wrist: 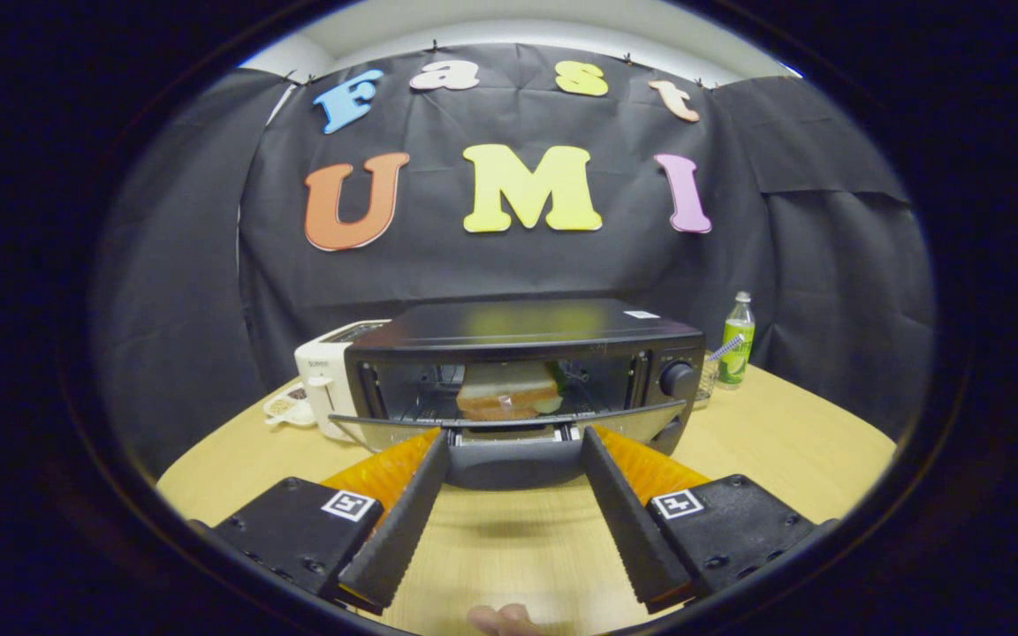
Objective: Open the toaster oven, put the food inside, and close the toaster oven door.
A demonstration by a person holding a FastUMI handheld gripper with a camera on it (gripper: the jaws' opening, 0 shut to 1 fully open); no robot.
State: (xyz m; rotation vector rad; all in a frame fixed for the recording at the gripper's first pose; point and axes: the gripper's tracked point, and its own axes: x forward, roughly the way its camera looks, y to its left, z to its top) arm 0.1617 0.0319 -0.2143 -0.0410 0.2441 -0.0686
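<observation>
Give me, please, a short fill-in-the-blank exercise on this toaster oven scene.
1. The food lies ____ the oven.
2. The oven door hangs ____.
3. The gripper fingers are ____, tips at the door's edge.
4. The green bottle stands beside the oven's ____ end.

Missing: inside; open; open; knob

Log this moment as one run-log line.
gripper: open, at door handle | toaster oven door: partly open | sandwich: inside

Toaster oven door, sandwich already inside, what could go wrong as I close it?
1. The door hangs partly open, with the open gripper fingers either side of its handle; pushing off-centre may let a finger slip off.
2. A hard push could slide the toaster oven into the white toaster beside it.
</observation>
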